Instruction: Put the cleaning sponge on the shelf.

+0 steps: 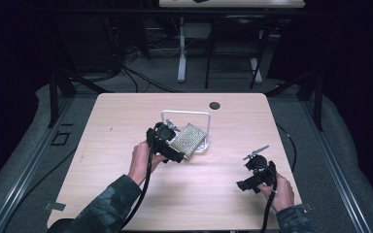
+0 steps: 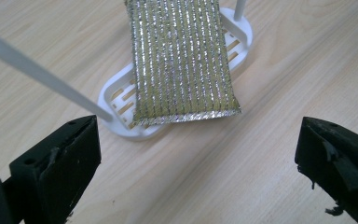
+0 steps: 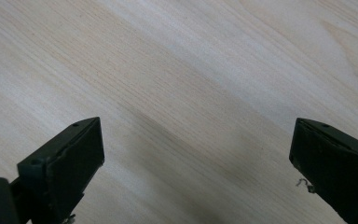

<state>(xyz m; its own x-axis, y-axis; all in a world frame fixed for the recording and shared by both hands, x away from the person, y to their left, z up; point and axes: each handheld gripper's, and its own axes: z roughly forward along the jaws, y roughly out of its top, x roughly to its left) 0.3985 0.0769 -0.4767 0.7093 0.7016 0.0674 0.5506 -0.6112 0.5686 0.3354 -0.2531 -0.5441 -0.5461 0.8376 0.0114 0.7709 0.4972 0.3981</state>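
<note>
1. High view: one pale wooden tabletop [image 1: 126, 194] carries one white rack [image 1: 201, 145] with a bent wire frame, and one glittery gold-and-silver scouring pad [image 1: 188, 139] leaning on it, near the middle of the tabletop.
2. The same view takes in both hands, which neither gripper view does: the left hand [image 1: 141, 160] holds the left tongs [image 1: 175, 156] just beside the pad, and the right hand [image 1: 280, 189] holds the right tongs [image 1: 245, 184] well apart from it, near the right edge.
3. It also shows one dark round hole [image 1: 214, 105] in the tabletop behind the rack, and a second table [image 1: 233, 4] farther back on the floor.
4. Left gripper view adds detail lost from above: the pad's striped weave, its lower edge overhanging the slotted oval base of the rack, and two white rods of the frame. The left tongs stand wide apart, holding nothing.
5. Right gripper view gives bare wood grain between the right tongs, also spread wide and empty.
</note>
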